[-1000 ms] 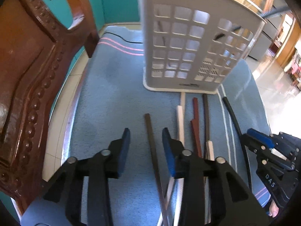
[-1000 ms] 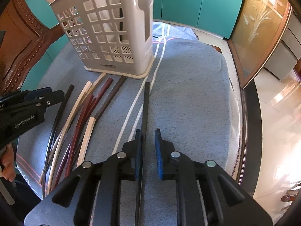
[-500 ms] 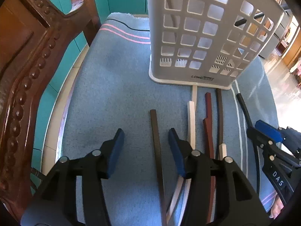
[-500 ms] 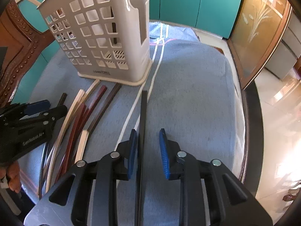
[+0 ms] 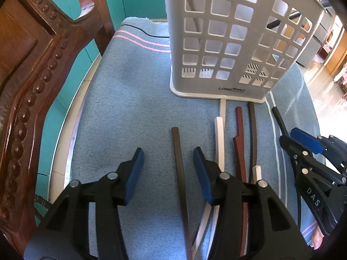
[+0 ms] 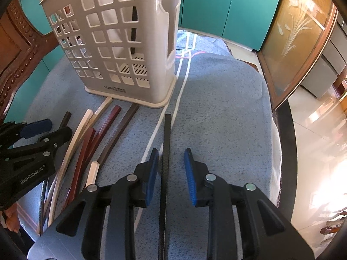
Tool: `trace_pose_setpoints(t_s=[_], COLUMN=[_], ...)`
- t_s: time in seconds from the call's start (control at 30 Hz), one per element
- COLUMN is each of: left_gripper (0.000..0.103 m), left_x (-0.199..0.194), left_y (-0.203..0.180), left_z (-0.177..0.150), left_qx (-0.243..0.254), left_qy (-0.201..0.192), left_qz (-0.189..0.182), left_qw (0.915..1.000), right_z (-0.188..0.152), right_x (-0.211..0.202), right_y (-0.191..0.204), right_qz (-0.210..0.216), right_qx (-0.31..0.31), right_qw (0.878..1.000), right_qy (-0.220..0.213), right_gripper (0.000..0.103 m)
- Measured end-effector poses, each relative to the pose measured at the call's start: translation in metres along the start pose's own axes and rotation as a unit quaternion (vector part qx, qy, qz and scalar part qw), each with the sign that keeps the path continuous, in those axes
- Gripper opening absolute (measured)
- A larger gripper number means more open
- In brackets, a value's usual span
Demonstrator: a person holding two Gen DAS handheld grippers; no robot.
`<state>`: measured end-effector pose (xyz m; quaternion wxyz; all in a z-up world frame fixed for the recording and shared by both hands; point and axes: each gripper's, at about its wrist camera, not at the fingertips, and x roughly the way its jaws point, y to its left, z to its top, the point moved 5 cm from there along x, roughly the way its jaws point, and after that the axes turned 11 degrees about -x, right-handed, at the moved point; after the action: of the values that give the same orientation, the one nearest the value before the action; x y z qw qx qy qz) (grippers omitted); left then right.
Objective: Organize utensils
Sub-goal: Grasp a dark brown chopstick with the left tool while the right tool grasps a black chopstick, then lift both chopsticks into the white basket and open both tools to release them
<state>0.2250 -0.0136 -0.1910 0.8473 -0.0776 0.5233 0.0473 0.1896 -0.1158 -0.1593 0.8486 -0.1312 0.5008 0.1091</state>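
Both grippers are hovering spread over the blue cloth (image 6: pixel 227 108) — the left gripper (image 5: pixel 168 162) straddling a dark chopstick (image 5: pixel 179 169), the right gripper (image 6: pixel 169 166) straddling a black chopstick (image 6: pixel 166 151). The caddy (image 6: pixel 121 43) is standing just beyond.

Your left gripper (image 5: pixel 167 169) and right gripper (image 6: pixel 169 169) are black, with blue ribbed pads, silver rivets, and white "GenRobot.AI" and "DAS" lettering.
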Motion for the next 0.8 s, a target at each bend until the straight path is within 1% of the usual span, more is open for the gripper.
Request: trace_pose_setpoints(t_s=[0.07, 0.23, 0.3, 0.33, 0.37, 0.4, 0.47, 0.6, 0.67, 0.8], left_gripper=[0.042, 0.032, 0.026, 0.025, 0.022, 0.016, 0.01, 0.007, 0.007, 0.007], left_x=[-0.001, -0.003, -0.004, -0.005, -0.005, -0.006, -0.006, -0.012, -0.02, -0.051], left_y=[-0.002, -0.01, -0.014, -0.016, -0.018, -0.019, -0.021, -0.02, -0.02, -0.025], left_z=[-0.001, -0.004, -0.005, -0.006, -0.007, -0.007, -0.007, -0.004, -0.002, 0.003], left_qx=[0.004, 0.014, 0.014, 0.014, 0.014, 0.013, 0.007, -0.008, -0.01, -0.016], left_qy=[0.0, -0.001, -0.001, -0.002, -0.003, -0.005, -0.008, -0.018, -0.033, -0.076], left_qz=[-0.002, -0.008, -0.011, -0.012, -0.011, -0.01, -0.006, -0.015, -0.018, -0.041], left_qw=[1.0, 0.9999, 0.9998, 0.9998, 0.9998, 0.9999, 0.9999, 0.9997, 0.9993, 0.9961], right_z=[0.0, -0.001, -0.001, -0.002, -0.002, -0.002, -0.003, -0.001, 0.0, 0.004], right_x=[-0.001, -0.003, -0.003, -0.004, -0.005, -0.006, -0.007, -0.018, -0.027, -0.054], right_y=[0.0, -0.001, -0.001, -0.001, -0.001, -0.002, -0.001, 0.0, 0.002, 0.006], right_qz=[0.004, 0.008, 0.007, 0.008, 0.008, 0.008, 0.006, -0.004, -0.01, -0.026], right_qx=[0.001, -0.001, 0.0, 0.001, 0.002, 0.003, 0.003, -0.003, -0.009, -0.023], right_qw=[1.0, 1.0, 1.0, 1.0, 1.0, 1.0, 1.0, 1.0, 0.999, 0.997], right_qy=[-0.001, -0.004, -0.005, -0.006, -0.007, -0.008, -0.011, -0.025, -0.037, -0.072], right_gripper=[0.025, 0.016, 0.01, 0.008, 0.007, 0.007, 0.007, 0.007, 0.006, 0.006])
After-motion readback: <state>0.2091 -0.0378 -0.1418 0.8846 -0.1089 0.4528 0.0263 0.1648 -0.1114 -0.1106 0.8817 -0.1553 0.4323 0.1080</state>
